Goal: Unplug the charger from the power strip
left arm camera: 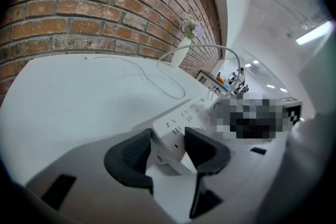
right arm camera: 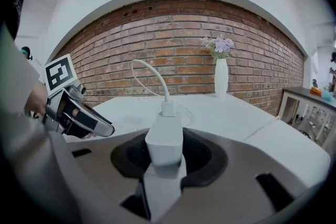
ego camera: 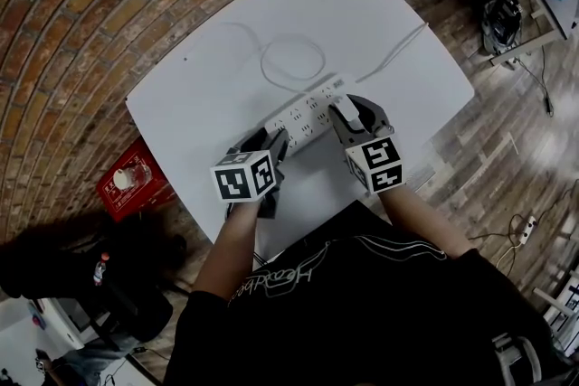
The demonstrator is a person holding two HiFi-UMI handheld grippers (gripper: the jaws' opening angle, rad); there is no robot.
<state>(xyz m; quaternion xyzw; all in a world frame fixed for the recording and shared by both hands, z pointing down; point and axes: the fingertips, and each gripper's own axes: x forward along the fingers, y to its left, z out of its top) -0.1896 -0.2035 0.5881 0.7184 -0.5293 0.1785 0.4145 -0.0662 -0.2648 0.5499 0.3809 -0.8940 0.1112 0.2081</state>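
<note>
Showing smooth, matt white on the worktop [ego camera: 208, 77]; reading as smooth white plastic on the charger [right arm camera: 164, 139] and power strip [left arm camera: 173, 127]; showing rough matt brick on the wall [right arm camera: 173, 50] behind the worktop.

1. Bright, even light is washing the white table [ego camera: 208, 86], leaving a soft shadow beside the power strip [left arm camera: 178, 124].
2. A ceiling light [left arm camera: 314, 34] is glaring in the left gripper view.
3. Fisheye distortion is bending and darkening both gripper views' edges.
</note>
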